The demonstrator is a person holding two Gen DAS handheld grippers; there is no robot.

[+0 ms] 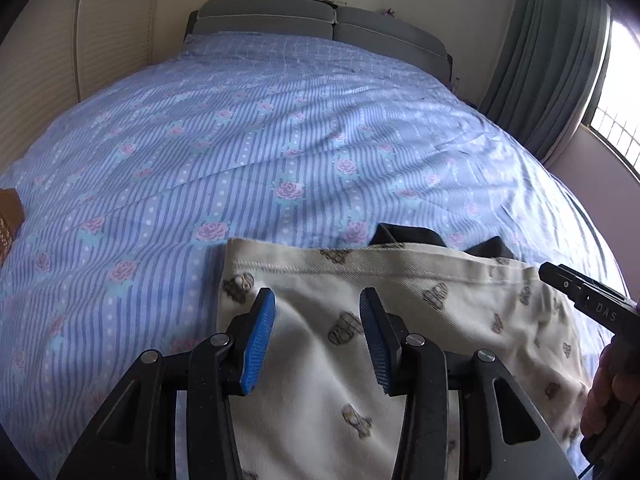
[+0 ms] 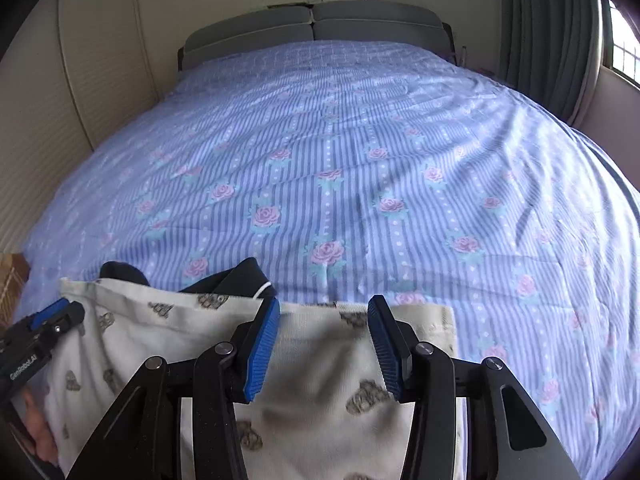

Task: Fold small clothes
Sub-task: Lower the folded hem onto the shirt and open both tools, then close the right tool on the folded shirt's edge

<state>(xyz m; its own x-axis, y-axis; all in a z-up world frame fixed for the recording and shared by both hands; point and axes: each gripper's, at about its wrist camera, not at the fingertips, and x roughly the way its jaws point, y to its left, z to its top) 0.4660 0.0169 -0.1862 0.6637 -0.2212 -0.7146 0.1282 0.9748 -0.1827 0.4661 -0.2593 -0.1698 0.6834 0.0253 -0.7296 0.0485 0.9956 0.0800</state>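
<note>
A cream garment point(image 1: 320, 360) printed with small grey bears lies at the near edge of the bed, its straight hem facing the headboard. A dark garment point(image 1: 404, 234) peeks out from behind that hem. My left gripper point(image 1: 317, 296) hovers over the cream cloth's left part, blue pads apart, with cloth showing below the gap and nothing pinched. My right gripper point(image 2: 325, 302) stands the same way over the right part of the cream garment point(image 2: 320, 380), near its corner. The dark garment point(image 2: 240, 276) shows to its upper left. Each gripper appears at the edge of the other's view.
The bed point(image 1: 280, 140) is covered by a blue striped sheet with pink roses. A grey headboard point(image 1: 320, 20) stands at the far end, and a green curtain point(image 1: 540, 60) hangs by a window on the right. A brown object point(image 1: 8, 216) lies at the bed's left edge.
</note>
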